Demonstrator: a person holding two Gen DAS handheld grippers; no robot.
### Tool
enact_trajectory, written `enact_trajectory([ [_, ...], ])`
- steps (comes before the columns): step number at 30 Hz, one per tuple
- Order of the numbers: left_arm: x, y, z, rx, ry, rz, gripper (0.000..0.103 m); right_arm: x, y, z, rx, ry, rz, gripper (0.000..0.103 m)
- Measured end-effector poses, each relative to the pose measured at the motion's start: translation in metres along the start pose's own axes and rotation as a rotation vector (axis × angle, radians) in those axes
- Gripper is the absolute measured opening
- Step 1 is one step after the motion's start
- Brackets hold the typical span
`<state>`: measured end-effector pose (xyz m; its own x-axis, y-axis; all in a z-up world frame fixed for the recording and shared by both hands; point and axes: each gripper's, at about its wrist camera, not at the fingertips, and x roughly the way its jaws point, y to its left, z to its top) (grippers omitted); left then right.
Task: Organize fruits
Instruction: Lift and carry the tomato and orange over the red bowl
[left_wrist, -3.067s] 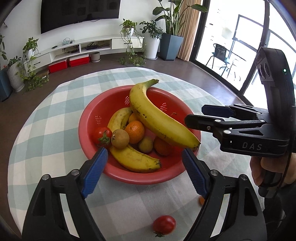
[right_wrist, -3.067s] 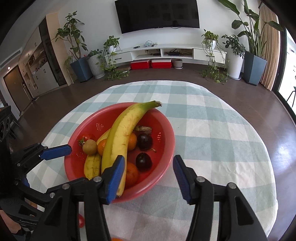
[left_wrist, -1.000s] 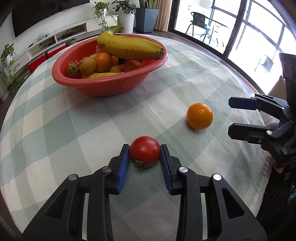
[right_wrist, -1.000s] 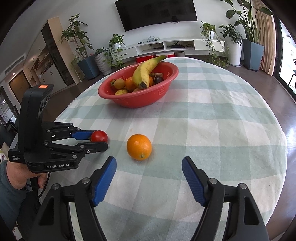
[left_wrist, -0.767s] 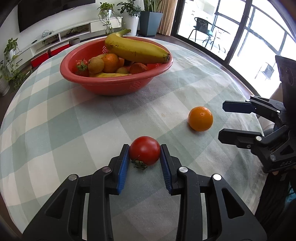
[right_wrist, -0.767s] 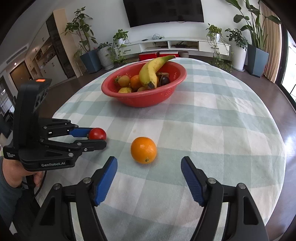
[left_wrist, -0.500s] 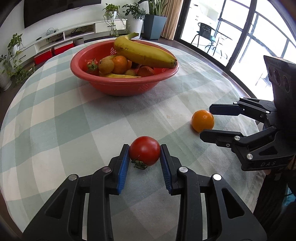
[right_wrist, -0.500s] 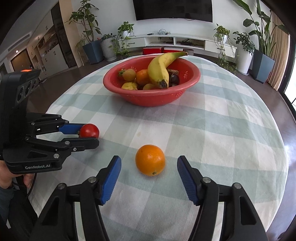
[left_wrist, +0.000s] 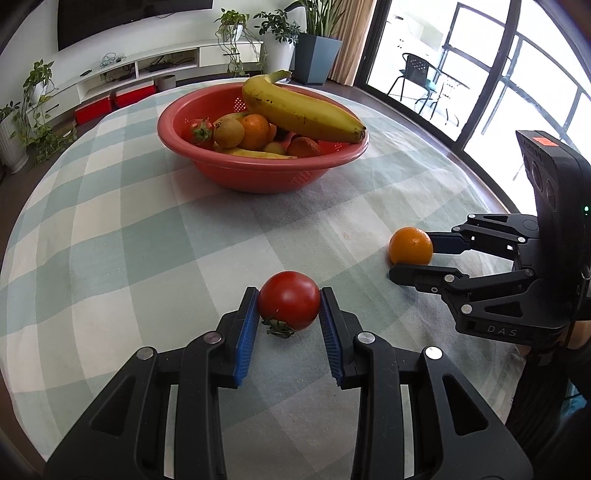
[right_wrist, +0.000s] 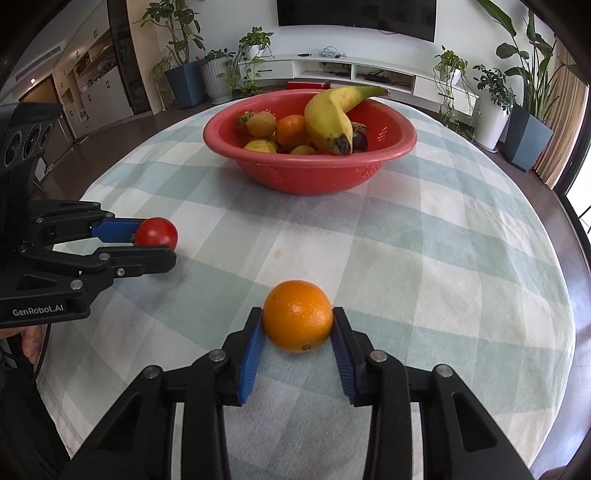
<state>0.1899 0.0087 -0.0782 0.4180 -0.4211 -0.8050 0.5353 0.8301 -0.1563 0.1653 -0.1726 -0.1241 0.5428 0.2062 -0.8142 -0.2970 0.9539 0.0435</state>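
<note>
Red tomato (left_wrist: 289, 300) pinched between blue pads, stem calyx down, orange (right_wrist: 297, 320) likewise gripped – both on the checked cloth, red bowl (left_wrist: 258, 173) beyond held bananas, oranges, kiwis.

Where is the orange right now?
The orange sits between the right tool's blue pads, on the checked tablecloth in front of the red bowl.

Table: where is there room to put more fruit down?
Bare checked table lies between the red bowl and both claws, and right of the orange. The bowl is crowded with a banana piled on top.
</note>
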Motion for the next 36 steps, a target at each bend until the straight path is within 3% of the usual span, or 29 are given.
enact_trajectory([
  [19,-0.006,0.0,0.004,-0.025,-0.035,0.028,0.031,-0.025,-0.017,0.005,0.09,-0.063,0.047,0.038],
  [36,-0.024,0.003,0.033,-0.03,-0.076,0.09,0.031,-0.05,-0.038,0.057,0.066,-0.158,0.025,0.038],
])
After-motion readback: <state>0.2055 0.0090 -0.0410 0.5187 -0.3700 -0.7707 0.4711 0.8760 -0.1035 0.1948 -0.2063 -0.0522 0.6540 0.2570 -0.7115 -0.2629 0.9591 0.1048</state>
